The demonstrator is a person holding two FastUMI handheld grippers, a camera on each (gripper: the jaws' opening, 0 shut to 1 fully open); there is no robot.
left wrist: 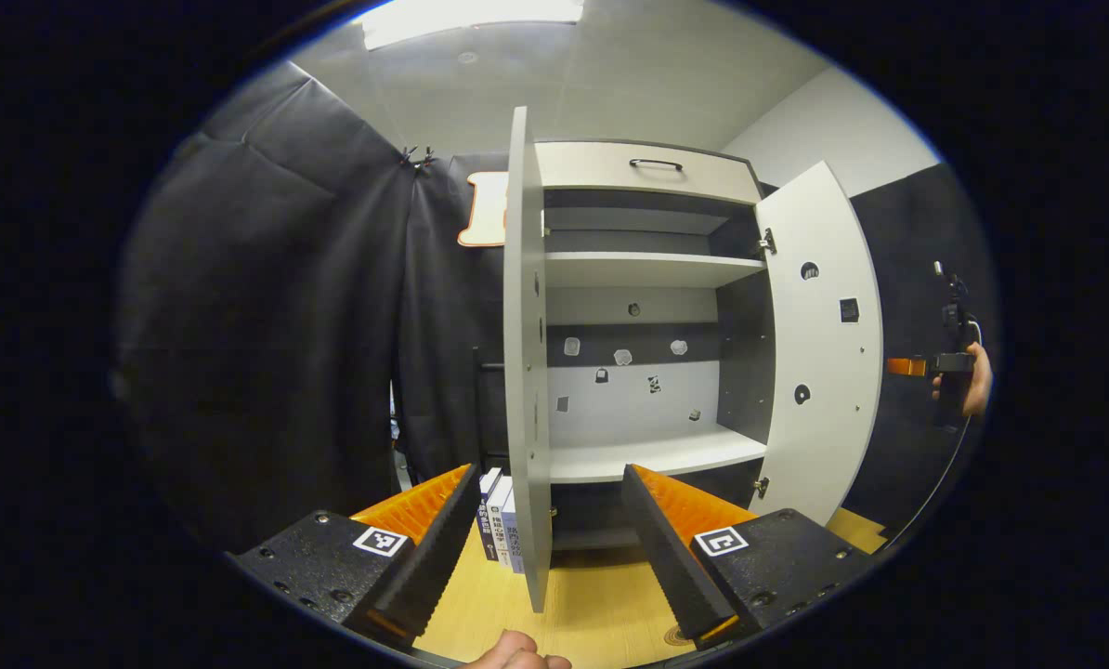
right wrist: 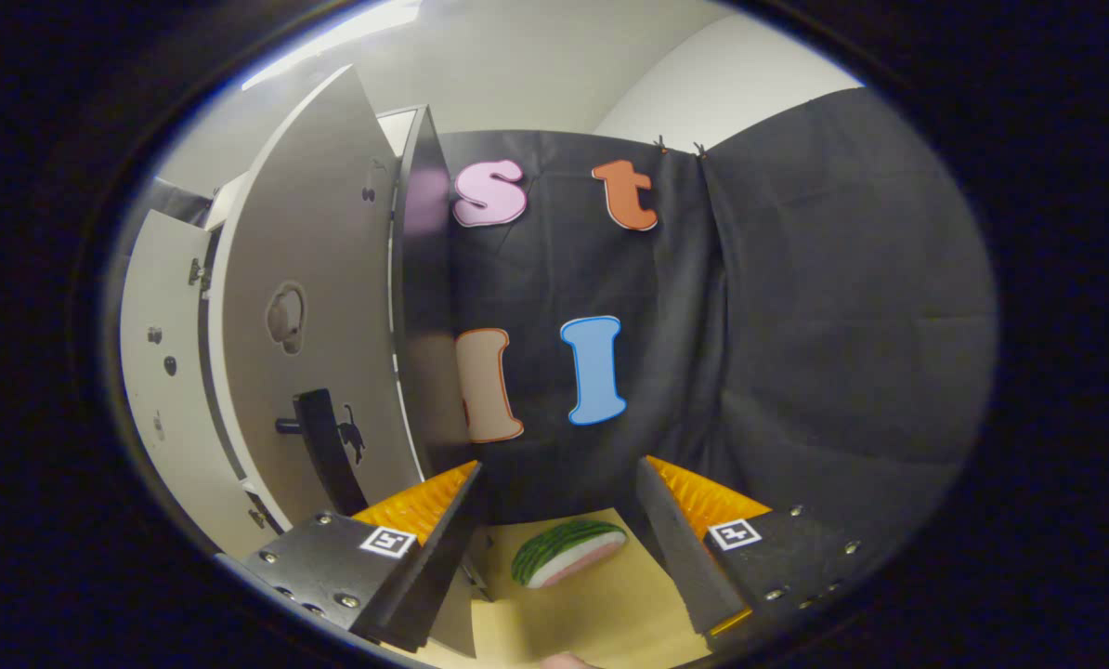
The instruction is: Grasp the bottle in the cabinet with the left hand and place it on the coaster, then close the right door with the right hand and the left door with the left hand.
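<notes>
While both doors stand open, the cabinet (left wrist: 647, 307) is seen in the left gripper view with its shelves bare of any bottle; where the bottle and coaster lie cannot be told. The left door (left wrist: 525, 372) is presented edge-on between the fingers (left wrist: 424, 548) of the left gripper (left wrist: 550, 544), which are spread wide and grasp nothing, the door's lower edge hanging just above the desk (left wrist: 601, 595). Books (left wrist: 501, 520) are stood upright on the desk just left of that door. The right door (left wrist: 819, 344) is swung outward, and beyond it the right gripper (left wrist: 907, 366) is seen farther off, held by a hand (left wrist: 977, 381), apart from the door. In the right gripper view, the right door (right wrist: 318, 316) is shown at the left with its dark handle (right wrist: 327, 455) near the left finger; the fingers (right wrist: 434, 548) of the right gripper (right wrist: 559, 548) are released and hold nothing. A watermelon slice (right wrist: 568, 552) is laid on the desk (right wrist: 592, 613) between them, and the left door (right wrist: 160, 372) is visible farther back.
</notes>
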